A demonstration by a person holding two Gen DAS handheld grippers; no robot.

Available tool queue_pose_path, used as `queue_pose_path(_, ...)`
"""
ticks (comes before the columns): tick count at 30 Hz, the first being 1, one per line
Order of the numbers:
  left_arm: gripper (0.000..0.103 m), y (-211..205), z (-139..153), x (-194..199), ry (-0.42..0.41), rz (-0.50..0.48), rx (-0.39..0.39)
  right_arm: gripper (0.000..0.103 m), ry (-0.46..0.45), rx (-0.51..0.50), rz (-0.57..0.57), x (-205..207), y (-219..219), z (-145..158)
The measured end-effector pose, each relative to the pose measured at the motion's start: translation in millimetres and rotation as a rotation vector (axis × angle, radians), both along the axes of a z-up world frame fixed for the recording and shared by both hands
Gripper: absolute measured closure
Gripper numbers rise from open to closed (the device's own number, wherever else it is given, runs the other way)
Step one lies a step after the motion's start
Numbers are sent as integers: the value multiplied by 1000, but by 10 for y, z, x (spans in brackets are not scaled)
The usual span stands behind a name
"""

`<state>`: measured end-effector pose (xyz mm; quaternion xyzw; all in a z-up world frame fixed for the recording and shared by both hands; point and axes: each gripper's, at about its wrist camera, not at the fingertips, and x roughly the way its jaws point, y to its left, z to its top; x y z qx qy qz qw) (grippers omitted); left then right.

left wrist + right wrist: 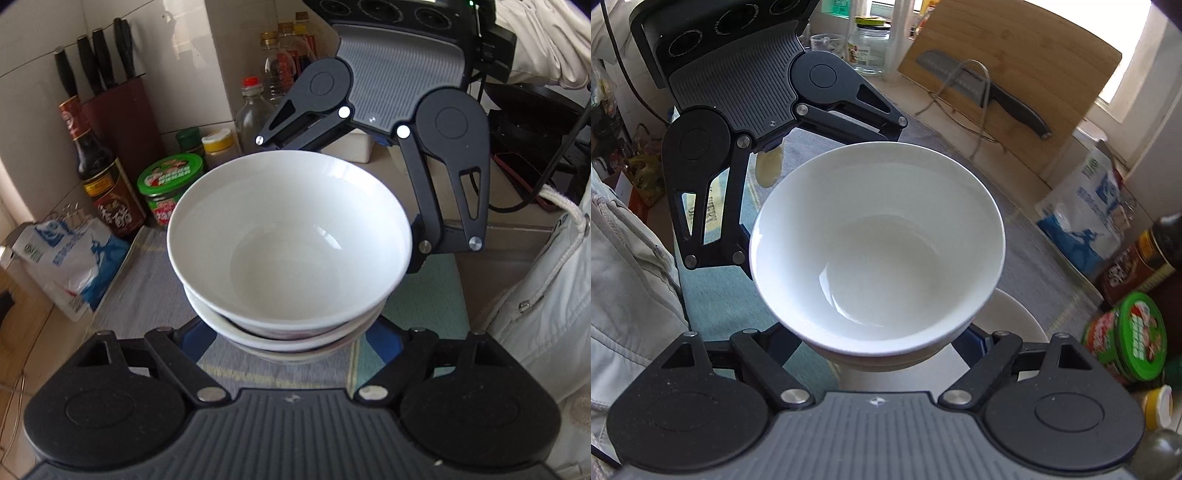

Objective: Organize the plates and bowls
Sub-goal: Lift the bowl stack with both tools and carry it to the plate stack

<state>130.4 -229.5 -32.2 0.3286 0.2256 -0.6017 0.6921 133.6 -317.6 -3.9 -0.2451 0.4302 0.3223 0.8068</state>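
Stack of white bowls (pixel 290 254): nested, lifted above the cloth-covered desk (pixel 140 280), gripped low on opposite sides by left claw (pixel 291 343) and right claw (pixel 886 350). White plate (pixel 1015 321) beneath stack; placement pending.

bowls (pixel 290 236): nested stack, between both grippers, above cloth (pixel 147 295)
jar (pixel 170 186): left of stack
bottles (pixel 107 184): far left, by wall
board (pixel 1015 92): far, leaning

The kitchen counter (pixel 524 236) was covered by a striped cloth (pixel 147 295). On the left wrist view, a dark sauce bottle (pixel 107 184) stood at ten o'clock, a green-lidded jar (pixel 170 184) beside it, a blue-and-white plastic bag (pixel 70 258) at nine o'clock, and a knife block (pixel 118 110) behind.
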Motion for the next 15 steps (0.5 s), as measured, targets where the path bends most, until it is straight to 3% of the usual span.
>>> queue_pose_path(15, 16, -602, -139, 132, 1, -41, 10, 14, 4, -10, -78, 16, -532, -107)
